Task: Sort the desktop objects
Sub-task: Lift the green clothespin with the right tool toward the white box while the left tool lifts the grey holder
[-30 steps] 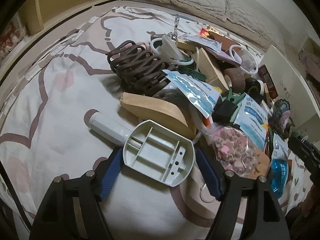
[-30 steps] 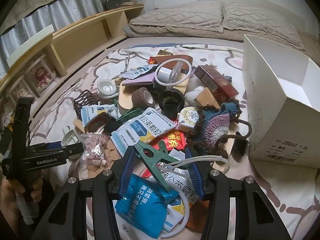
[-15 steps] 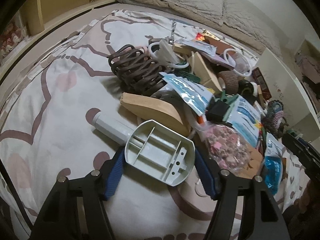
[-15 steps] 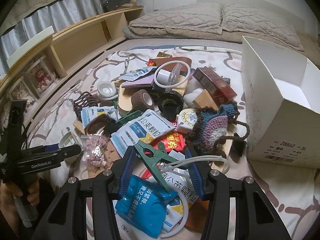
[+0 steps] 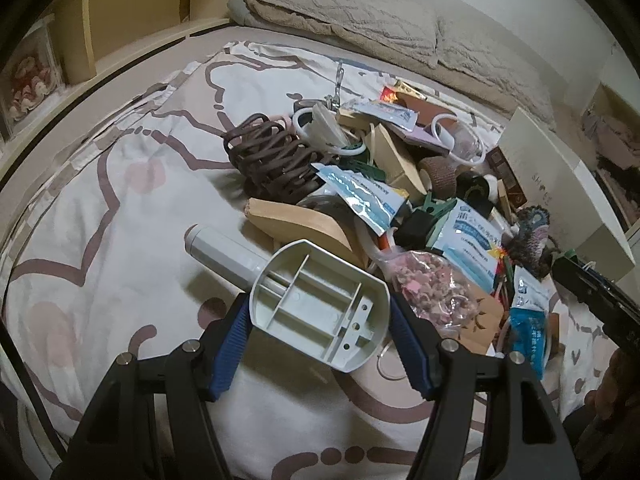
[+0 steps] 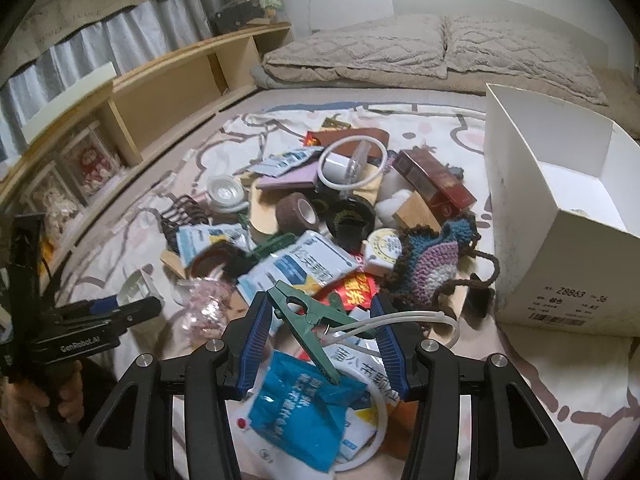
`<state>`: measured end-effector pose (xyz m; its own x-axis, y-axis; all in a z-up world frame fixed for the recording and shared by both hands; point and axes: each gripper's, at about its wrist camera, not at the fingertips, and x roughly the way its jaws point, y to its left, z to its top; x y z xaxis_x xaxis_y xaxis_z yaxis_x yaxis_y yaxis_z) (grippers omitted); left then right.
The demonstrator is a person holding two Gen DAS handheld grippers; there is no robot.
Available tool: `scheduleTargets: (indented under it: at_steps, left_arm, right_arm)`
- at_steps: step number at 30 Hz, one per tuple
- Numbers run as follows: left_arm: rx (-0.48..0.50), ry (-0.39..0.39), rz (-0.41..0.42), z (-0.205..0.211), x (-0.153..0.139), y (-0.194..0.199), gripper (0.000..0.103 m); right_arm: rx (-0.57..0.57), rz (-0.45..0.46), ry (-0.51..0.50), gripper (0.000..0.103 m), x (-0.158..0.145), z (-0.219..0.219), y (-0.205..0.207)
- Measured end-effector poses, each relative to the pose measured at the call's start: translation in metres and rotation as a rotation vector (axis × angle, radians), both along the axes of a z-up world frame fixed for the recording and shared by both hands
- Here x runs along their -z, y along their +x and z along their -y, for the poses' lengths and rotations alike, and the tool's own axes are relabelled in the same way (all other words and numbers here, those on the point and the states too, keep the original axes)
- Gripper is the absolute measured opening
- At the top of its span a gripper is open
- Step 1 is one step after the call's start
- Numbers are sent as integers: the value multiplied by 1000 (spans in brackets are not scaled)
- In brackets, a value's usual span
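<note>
I've got a white open cardboard box (image 6: 560, 216) on the right of the pink-patterned bedsheet (image 5: 100, 184), clutter pile beside it. My left gripper (image 5: 320, 316) is clamped on a grey ribbed plastic brush head w/ cylindrical handle (image 5: 316, 300), lifted off the sheet at the pile's left edge. Right gripper (image 6: 324, 344) sits half-open astride a green plastic clothespin (image 6: 308, 320); can't tell if pads touch it.

You had one white open cardboard box (image 6: 560, 216), one brown bandage roll (image 6: 298, 212), one dark brown claw hair clip (image 5: 272, 158), two beige quilted pillows (image 6: 360, 46), and one green plastic clothes peg (image 6: 308, 314).
</note>
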<state>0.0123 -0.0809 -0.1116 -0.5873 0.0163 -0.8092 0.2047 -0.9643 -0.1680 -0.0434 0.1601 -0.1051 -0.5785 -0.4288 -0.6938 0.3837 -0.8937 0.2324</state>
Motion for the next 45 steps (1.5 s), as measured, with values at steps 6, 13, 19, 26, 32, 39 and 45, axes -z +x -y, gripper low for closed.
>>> scheduleTargets:
  at_steps: [6,13,19,26,32,39,45]
  left_arm:
    - [-11,-19,-41,1,-13,4,67]
    - [-9,-45,-95,-2,-35,4,67]
    - [6,-54,-162,-11,-63,0,67]
    - [46,-48,-235,-34,-95,-14,67]
    - [86,-44,-293,-57,-118,-30,67]
    - [140,-45,-344,-88,-137,-52,67]
    - [196,-51,-356,-119,-142,-67,67]
  right_arm:
    - [-4,-53,-31,52,-20,2,7]
    - [15,-127,-56,52,-49,-2,7]
    - [34,-200,-80,52,-76,-11,5]
    - [104,-306,-69,52,-114,-29,-7]
    - [167,-386,-79,52,-143,-45,-23]
    - [256,-435,-36,52,-171,-63,-44]
    - [367,-452,-45,52,-172,-98,-52]
